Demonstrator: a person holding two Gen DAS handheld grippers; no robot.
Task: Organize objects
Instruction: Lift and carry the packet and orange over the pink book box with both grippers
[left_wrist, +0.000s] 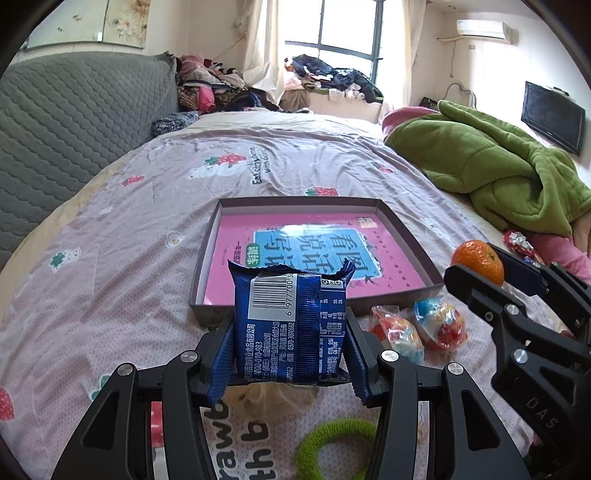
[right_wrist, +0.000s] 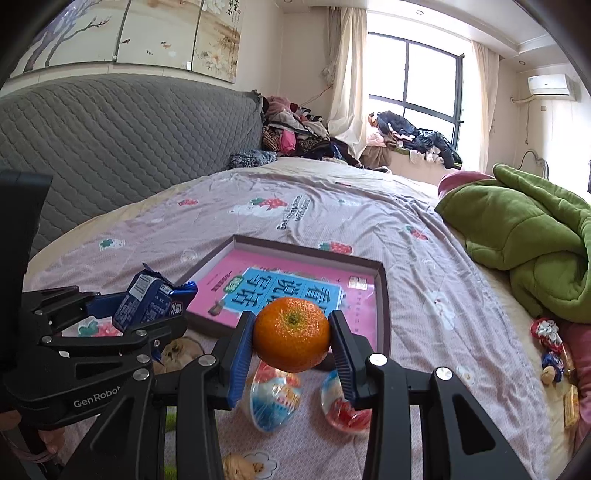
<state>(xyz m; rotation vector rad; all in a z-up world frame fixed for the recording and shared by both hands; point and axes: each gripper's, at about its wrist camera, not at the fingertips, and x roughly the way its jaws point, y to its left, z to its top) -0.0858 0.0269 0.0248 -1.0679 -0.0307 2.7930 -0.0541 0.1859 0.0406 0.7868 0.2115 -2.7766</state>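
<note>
While both tools hang above the bedsheet, left gripper pinching blue snack packet, right gripper clamping orange, shallow box with pink book just beyond, wrapped candies lying beside it.

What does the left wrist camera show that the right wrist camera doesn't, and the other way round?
Only the left wrist view shows the fuzzy green ring on the bedsheet and the black wall television.

Only the right wrist view shows the painted floral wall panels above the headboard.

Both show the left gripper clamping the blue foil snack packet, the right gripper clamping the orange mandarin, the shallow cardboard box lid holding a pink book, and the crumpled green blanket.
</note>
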